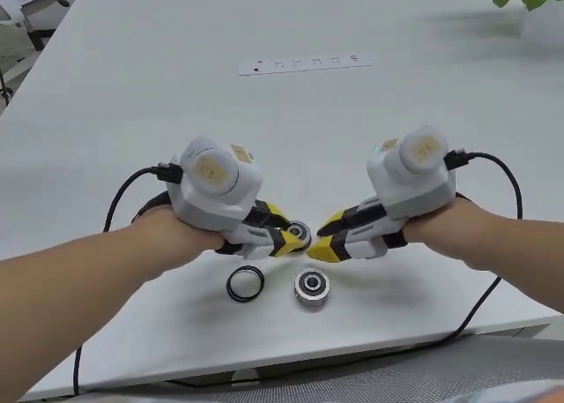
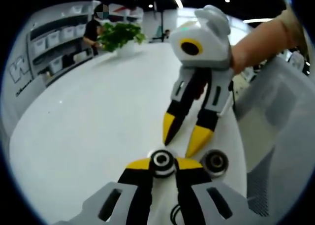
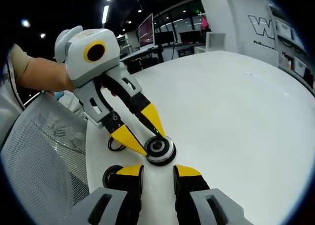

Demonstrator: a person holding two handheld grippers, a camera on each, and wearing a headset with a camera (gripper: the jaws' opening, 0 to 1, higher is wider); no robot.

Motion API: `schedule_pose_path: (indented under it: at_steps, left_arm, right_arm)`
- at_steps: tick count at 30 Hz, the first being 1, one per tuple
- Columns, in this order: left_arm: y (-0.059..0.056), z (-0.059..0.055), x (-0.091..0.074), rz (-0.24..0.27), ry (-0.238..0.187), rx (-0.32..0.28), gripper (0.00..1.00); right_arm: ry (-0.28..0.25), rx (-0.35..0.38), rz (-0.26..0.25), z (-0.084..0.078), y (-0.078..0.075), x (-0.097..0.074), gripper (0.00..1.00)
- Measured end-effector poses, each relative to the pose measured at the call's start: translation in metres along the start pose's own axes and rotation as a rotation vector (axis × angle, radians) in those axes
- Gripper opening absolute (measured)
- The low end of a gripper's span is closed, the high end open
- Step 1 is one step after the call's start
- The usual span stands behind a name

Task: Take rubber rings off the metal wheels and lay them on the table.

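Grips metal wheel (image 1: 299, 234) in left hand-held gripper (image 1: 293, 237), frame centre. Holds right hand-held gripper (image 1: 325, 242) open, empty, just beside. Hides much of wheel's rim behind jaws.

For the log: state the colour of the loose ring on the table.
The ring is black; head view shows it best.

Metal wheel (image 2: 161, 162) between fingers (image 2: 139, 165) of left gripper (image 2: 163, 166), right gripper (image 2: 183, 141) opposite
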State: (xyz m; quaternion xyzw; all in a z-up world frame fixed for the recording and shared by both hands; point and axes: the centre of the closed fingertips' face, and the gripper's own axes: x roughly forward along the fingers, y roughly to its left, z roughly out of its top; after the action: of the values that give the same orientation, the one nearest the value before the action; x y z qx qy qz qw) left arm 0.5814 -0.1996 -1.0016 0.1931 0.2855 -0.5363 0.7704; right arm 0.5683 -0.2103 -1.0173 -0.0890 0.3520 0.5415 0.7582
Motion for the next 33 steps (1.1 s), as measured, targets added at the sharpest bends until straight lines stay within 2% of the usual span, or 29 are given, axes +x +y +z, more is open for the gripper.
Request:
schedule_pose_path:
  at_steps: [6, 16, 30, 33]
  left_arm:
    - [0.001, 0.001, 0.000, 0.024, -0.007, -0.001, 0.14]
    - [-0.002, 0.002, -0.002, 0.032, -0.029, -0.008, 0.14]
    - [-0.002, 0.002, -0.002, 0.038, -0.036, -0.022, 0.14]
    - [-0.002, 0.002, -0.003, 0.039, -0.036, -0.022, 0.14]
  right_arm:
    - [-0.002, -0.004, 0.001, 0.002, 0.001, 0.002, 0.22]
    - [-0.014, -0.016, -0.005, 0.005, 0.003, 0.004, 0.22]
    - [-0.040, -0.086, -0.029, 0.016, 0.003, 0.010, 0.27]
    - [-0.028, -0.115, -0.029, 0.016, 0.006, 0.014, 0.27]
